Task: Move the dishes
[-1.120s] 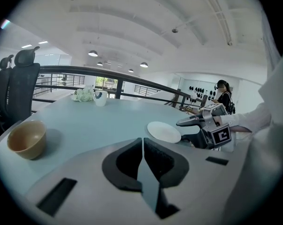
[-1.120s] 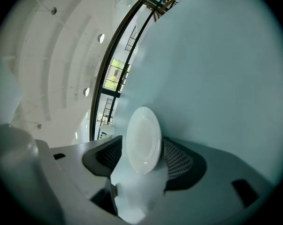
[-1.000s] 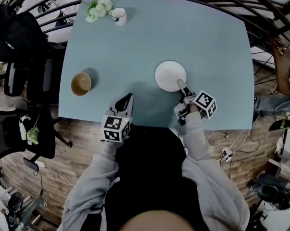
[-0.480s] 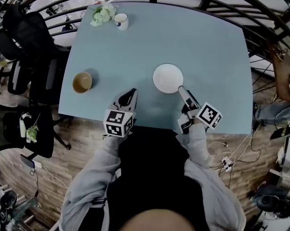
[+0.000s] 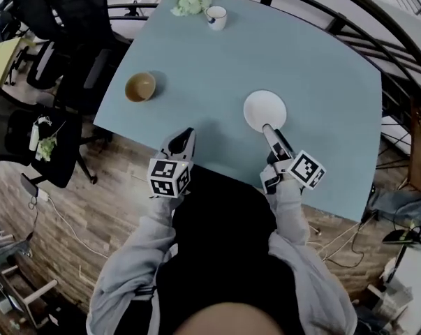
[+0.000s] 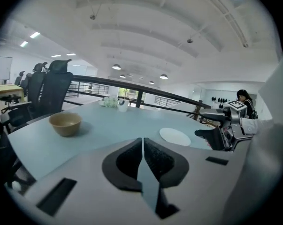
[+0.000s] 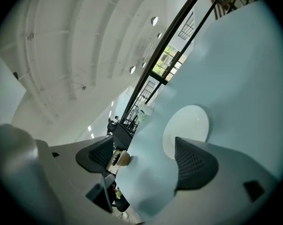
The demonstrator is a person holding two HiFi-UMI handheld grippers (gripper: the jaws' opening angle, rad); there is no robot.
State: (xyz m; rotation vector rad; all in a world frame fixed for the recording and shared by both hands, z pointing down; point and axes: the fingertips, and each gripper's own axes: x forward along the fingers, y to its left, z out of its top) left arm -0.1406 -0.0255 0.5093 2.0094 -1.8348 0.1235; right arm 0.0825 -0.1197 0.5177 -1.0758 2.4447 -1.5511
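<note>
Right gripper [image 5: 267, 128], jaws spread wide and holding nothing, points its tip at the near rim of a white plate [image 5: 264, 107] on the pale blue table [image 5: 329, 75]. The plate lies at the gripper's 12 o'clock, just beyond the jaws. Left gripper [image 5: 185, 137] is at the table's near edge, jaws pressed together with nothing between them. The plate is at its 2 o'clock and a tan bowl [image 5: 139, 86] at its 10 o'clock. A cup [image 5: 216, 17] stands by the far edge.
</note>
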